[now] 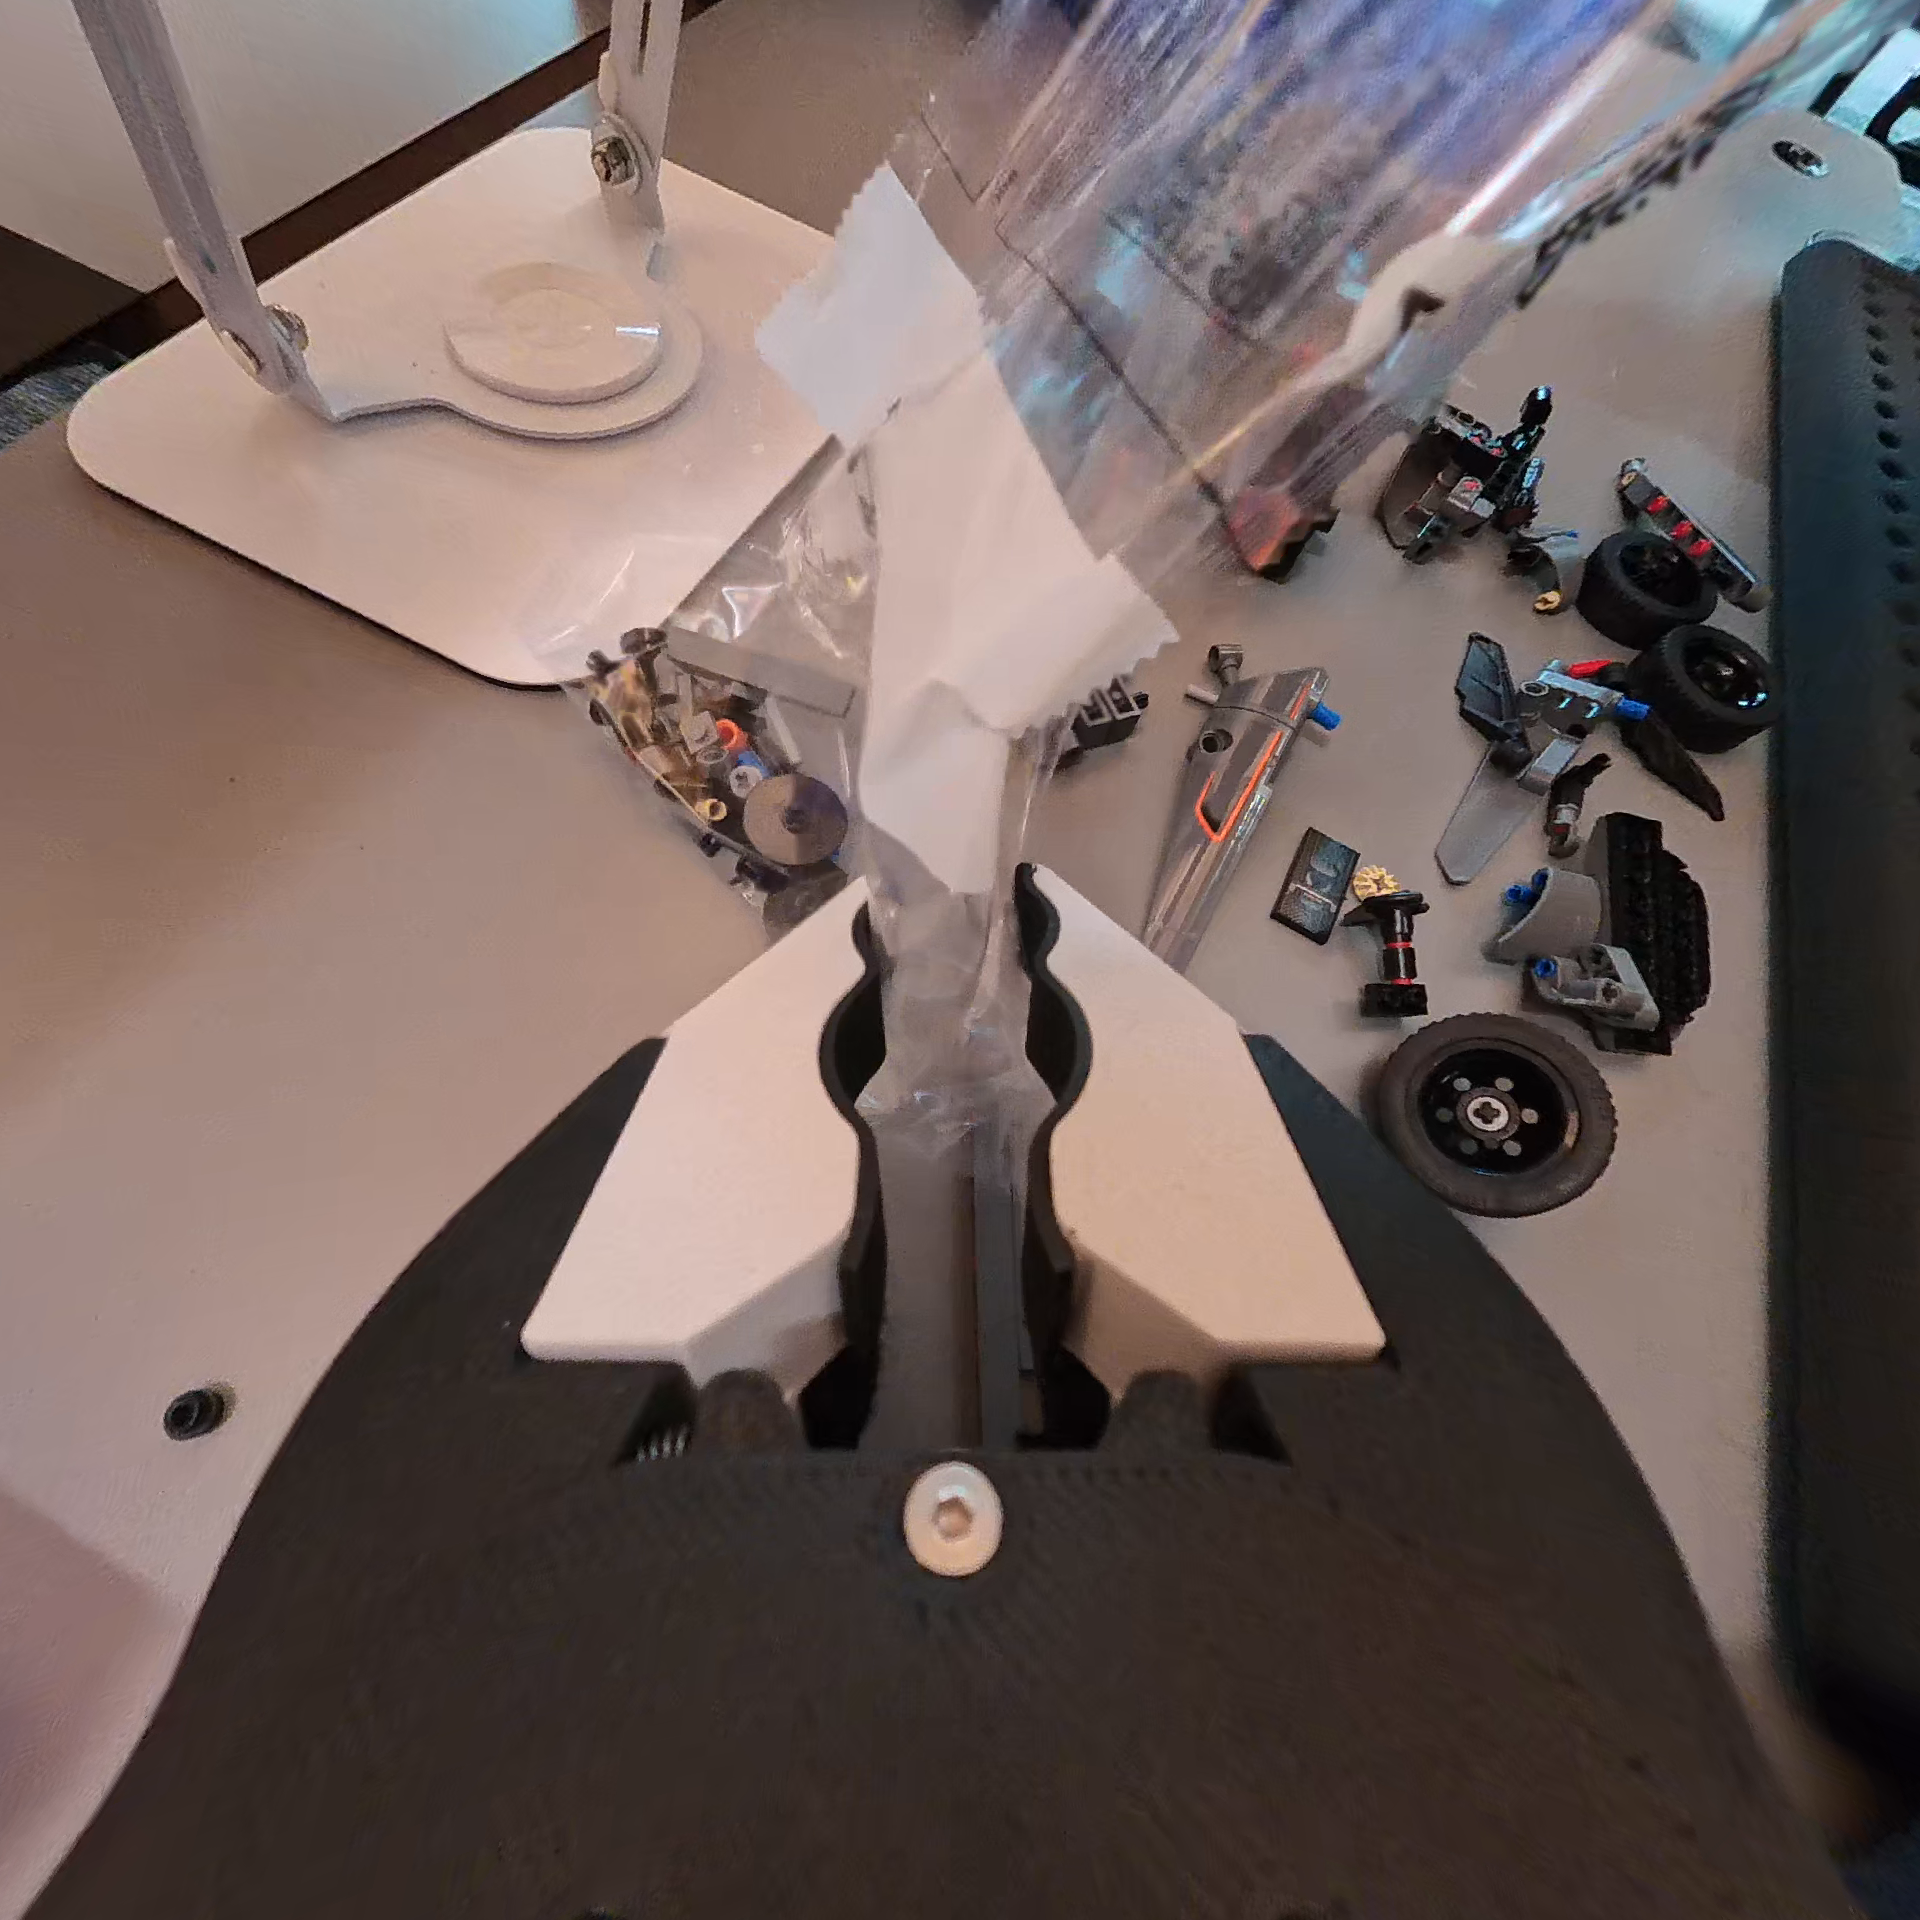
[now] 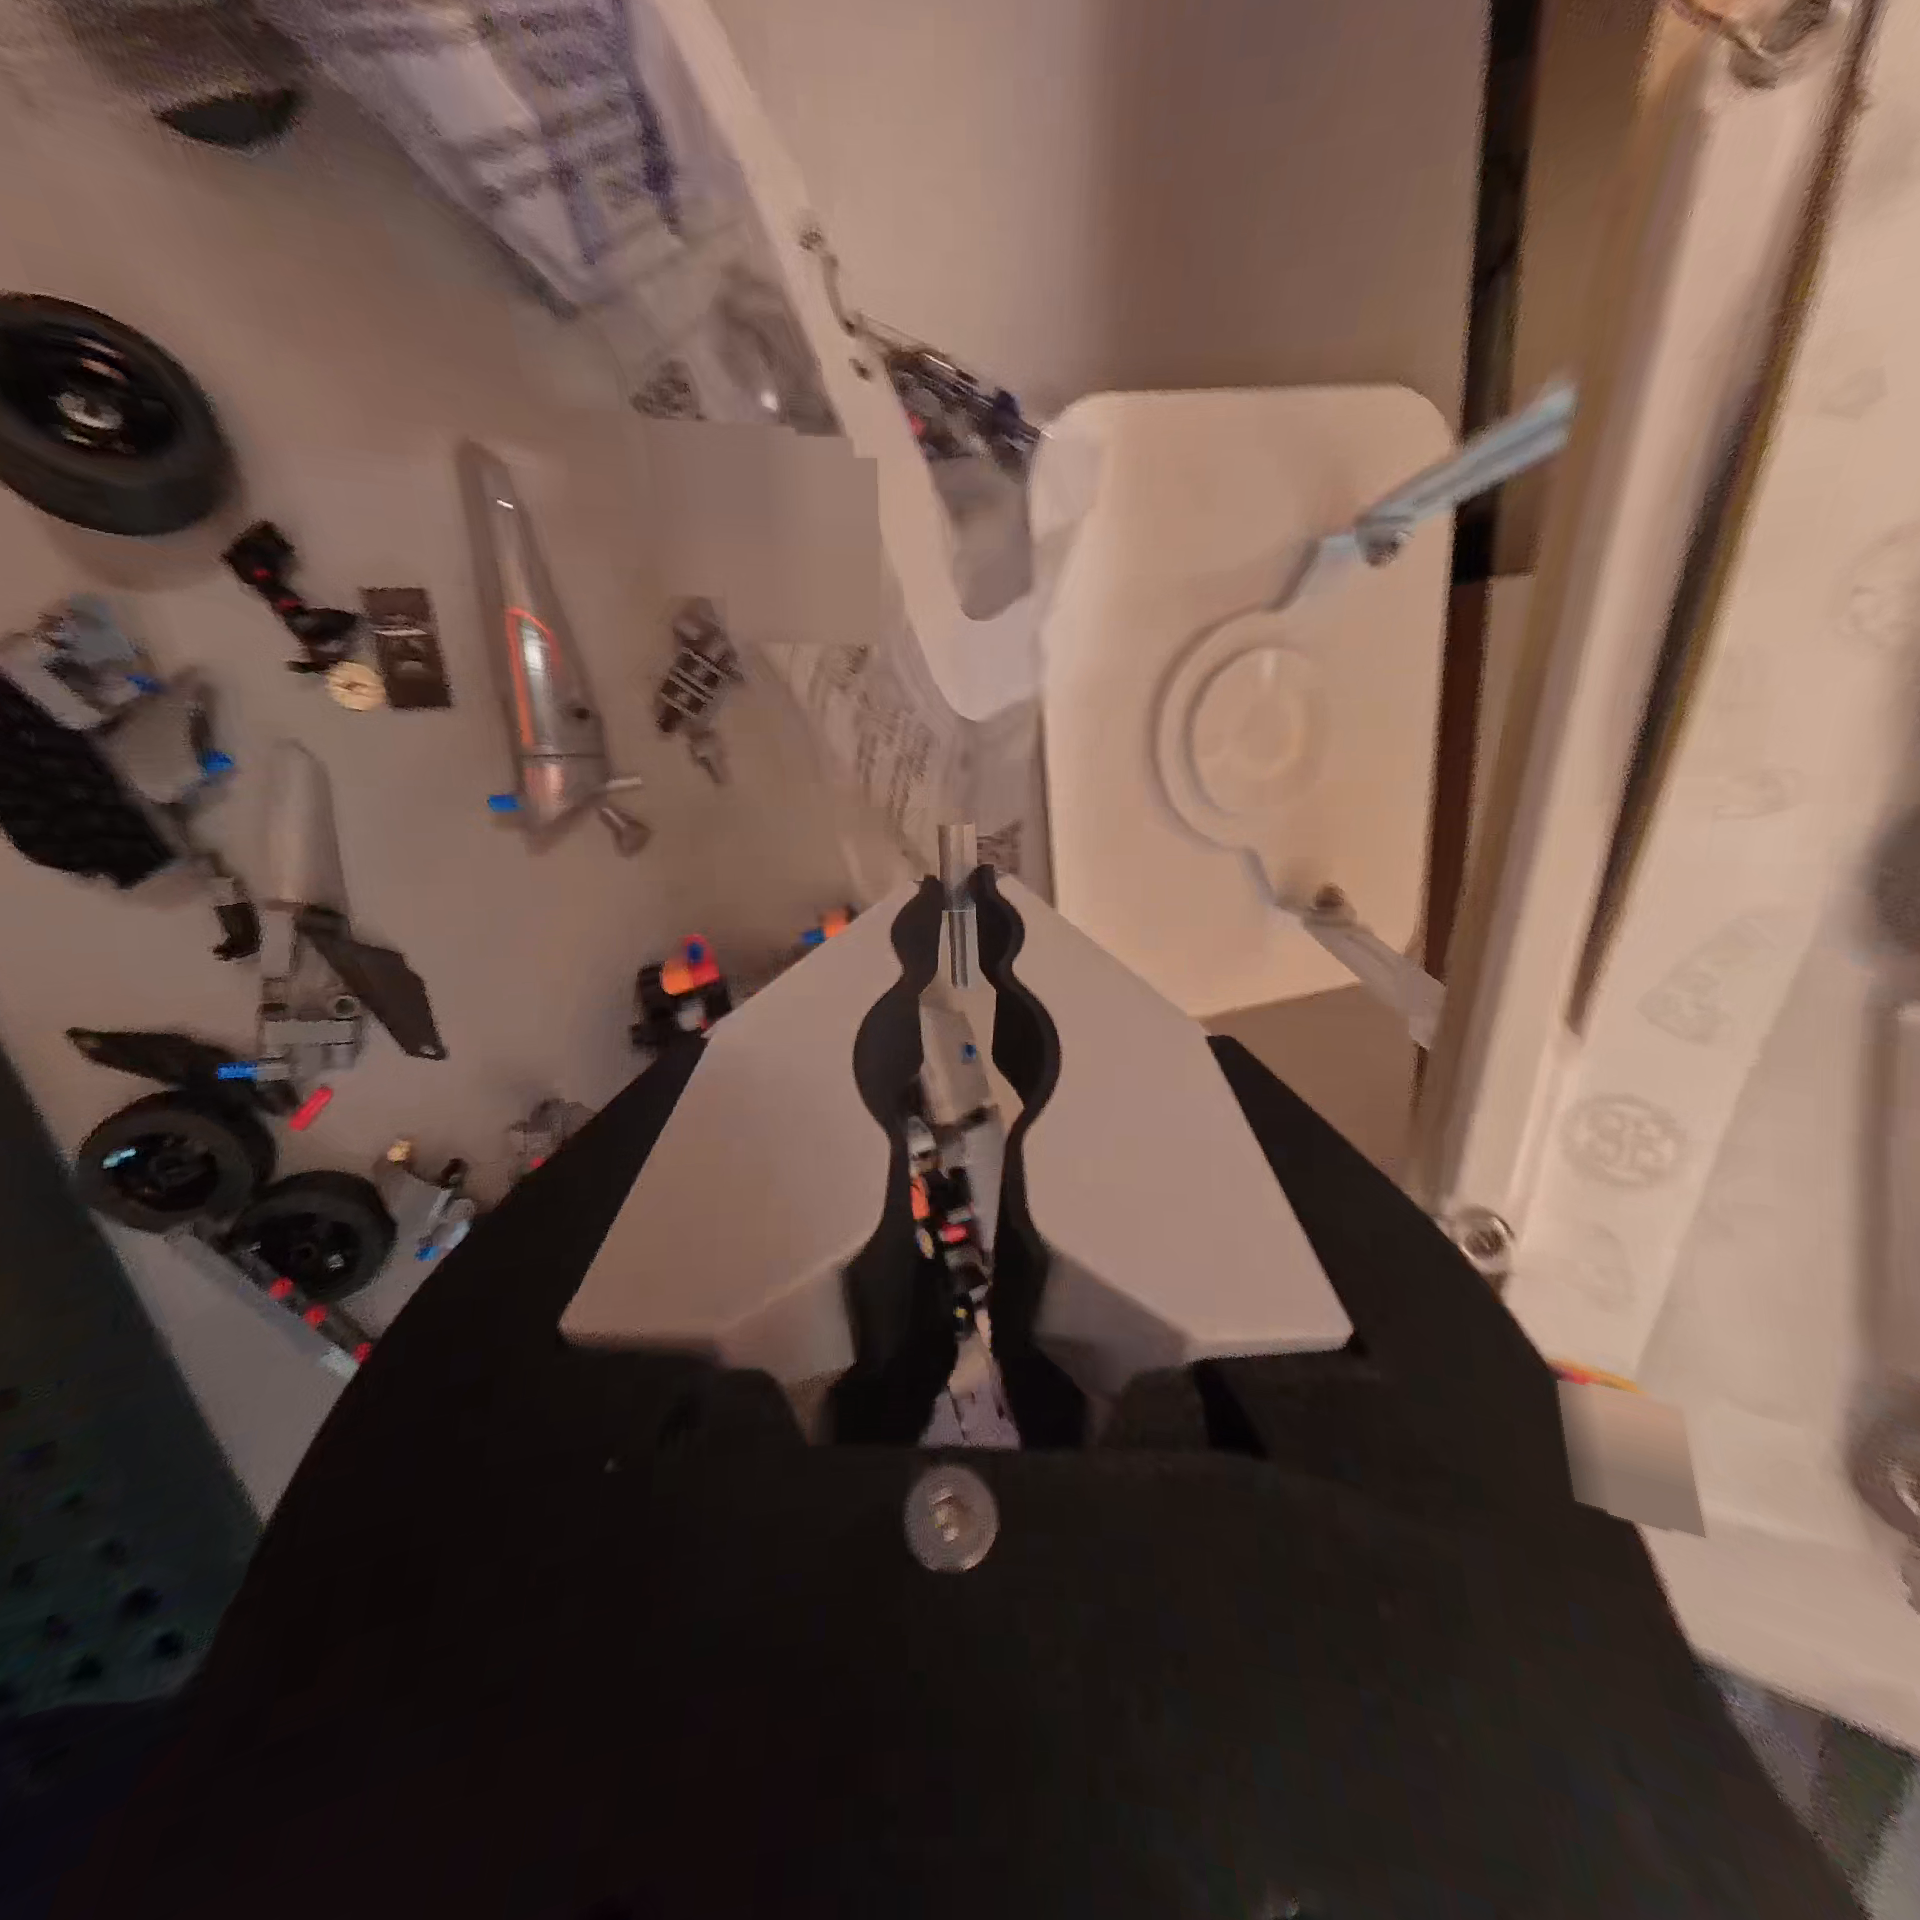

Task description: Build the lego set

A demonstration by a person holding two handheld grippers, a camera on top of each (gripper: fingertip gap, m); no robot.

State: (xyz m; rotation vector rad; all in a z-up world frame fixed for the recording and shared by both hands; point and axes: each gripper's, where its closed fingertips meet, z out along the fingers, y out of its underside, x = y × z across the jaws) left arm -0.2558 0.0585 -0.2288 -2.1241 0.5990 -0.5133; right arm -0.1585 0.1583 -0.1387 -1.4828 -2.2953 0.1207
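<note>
My left gripper (image 1: 943,914) is shut on the corner of a clear plastic bag (image 1: 1143,343) with white patches, lifted over the table. A second clear bag of small lego parts (image 1: 717,748) lies on the table behind it. My right gripper (image 2: 951,894) is shut on a small grey pin (image 2: 954,904), upright between the tips. Loose lego parts lie on the table: black wheels (image 1: 1496,1117), a long grey panel (image 1: 1231,790), black and grey sub-assemblies (image 1: 1605,935). The right wrist view is blurred and shows the same parts at its left (image 2: 530,675).
A white stand base with metal struts (image 1: 416,416) sits at the back left; it also shows in the right wrist view (image 2: 1226,707). A dark perforated object (image 1: 1849,831) runs along the right edge. The beige table (image 1: 260,1039) lies in front left. About 15 centimeters separates my left fingertips from my right.
</note>
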